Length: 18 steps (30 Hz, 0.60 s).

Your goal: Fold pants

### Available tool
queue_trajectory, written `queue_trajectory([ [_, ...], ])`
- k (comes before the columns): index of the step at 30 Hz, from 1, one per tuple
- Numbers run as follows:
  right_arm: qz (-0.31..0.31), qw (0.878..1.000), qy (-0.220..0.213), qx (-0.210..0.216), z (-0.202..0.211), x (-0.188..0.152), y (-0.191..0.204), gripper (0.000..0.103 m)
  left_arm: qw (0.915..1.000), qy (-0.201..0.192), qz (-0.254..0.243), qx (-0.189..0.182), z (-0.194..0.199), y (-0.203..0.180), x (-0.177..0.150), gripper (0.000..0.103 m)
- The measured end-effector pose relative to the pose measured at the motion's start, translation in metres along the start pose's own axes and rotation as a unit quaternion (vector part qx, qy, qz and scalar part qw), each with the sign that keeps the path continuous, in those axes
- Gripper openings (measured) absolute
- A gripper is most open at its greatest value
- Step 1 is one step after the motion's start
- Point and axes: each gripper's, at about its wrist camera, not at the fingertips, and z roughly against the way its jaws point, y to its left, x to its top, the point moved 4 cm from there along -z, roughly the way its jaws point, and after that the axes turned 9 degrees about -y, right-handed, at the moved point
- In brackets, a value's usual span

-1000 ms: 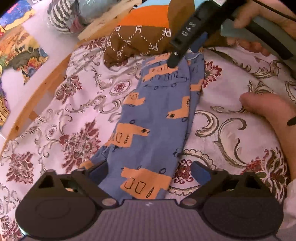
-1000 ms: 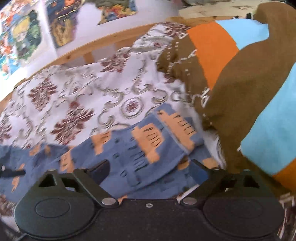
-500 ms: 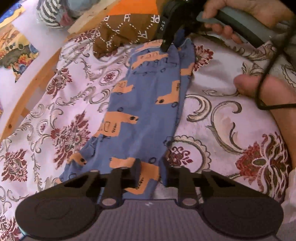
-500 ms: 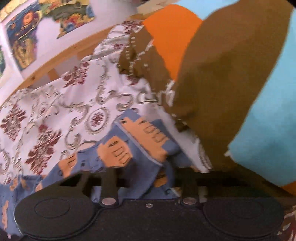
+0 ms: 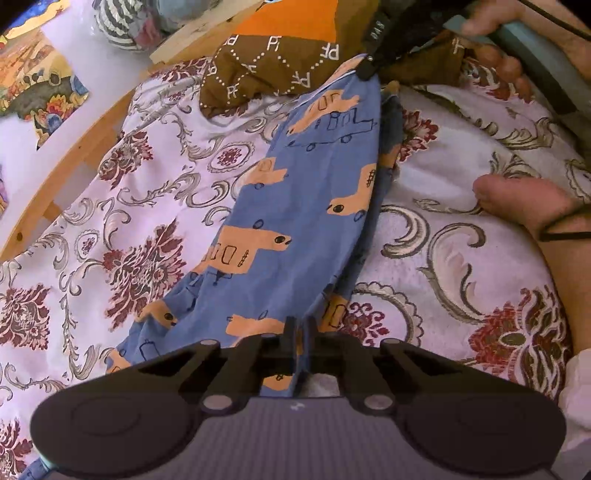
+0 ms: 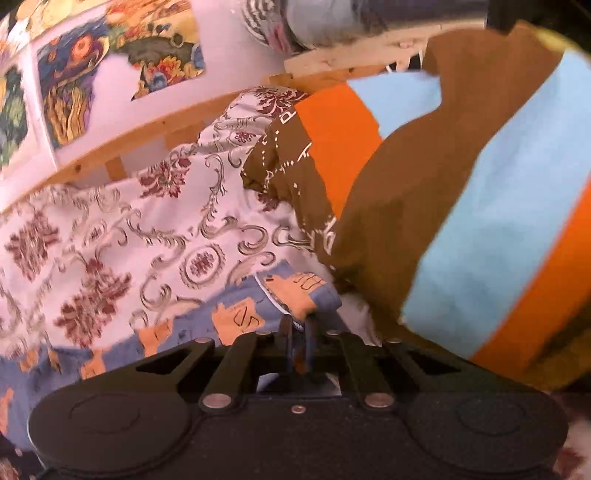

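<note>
Repeated white letters on the brown pillow

The pillow (image 5: 280, 62) shows "PF" repeated in its white dotted lattice; white marks on the right gripper (image 5: 373, 33) are unreadable.

The black right gripper (image 6: 298, 334) is pinching the blue cotton pants with orange prints (image 6: 236, 314), lying on the floral bedspread (image 6: 110, 236) beside a brown, orange and blue pillow (image 6: 461, 206).

I think I am working in a bedroom at home, because I see a bed with a flowery cover (image 5: 461, 122), a wooden bed frame (image 5: 74, 162), a brown pillow (image 6: 461, 206) and bright pictures (image 6: 110, 70) on the wall.
</note>
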Motion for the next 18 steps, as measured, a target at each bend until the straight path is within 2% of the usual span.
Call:
queue_trajectory([
  [4, -0.007, 0.998, 0.064, -0.017, -0.014, -0.025, -0.007, 0.006, 0.9996, 0.015, -0.01, -0.021, -0.004, -0.007, -0.002, 0.004],
  [8, 0.008, 0.998, 0.063, -0.024, -0.016, -0.027, -0.005, 0.007, 0.999, 0.021, 0.003, -0.039, -0.006, -0.005, -0.004, 0.016],
  [10, 0.017, 0.998, 0.054, -0.027, -0.012, -0.026, -0.003, 0.008, 0.9988, 0.016, 0.016, -0.043, -0.005, -0.001, -0.004, 0.039],
  [13, 0.041, 0.998, 0.033, -0.042, -0.005, -0.022, 0.0, 0.01, 0.9973, -0.002, 0.052, -0.052, 0.001, 0.011, -0.001, 0.064],
  [14, 0.048, 0.997, 0.035, -0.047, -0.006, -0.022, 0.0, 0.012, 0.9963, -0.01, 0.066, -0.055, 0.003, 0.016, 0.0, 0.068],
  [16, 0.049, 0.996, 0.05, -0.056, -0.011, -0.026, -0.004, 0.027, 0.9939, -0.023, 0.094, -0.053, 0.009, 0.027, 0.002, 0.083],
  [18, 0.046, 0.995, 0.058, -0.063, -0.01, -0.027, -0.008, 0.043, 0.991, -0.028, 0.123, -0.043, 0.015, 0.041, 0.002, 0.088],
])
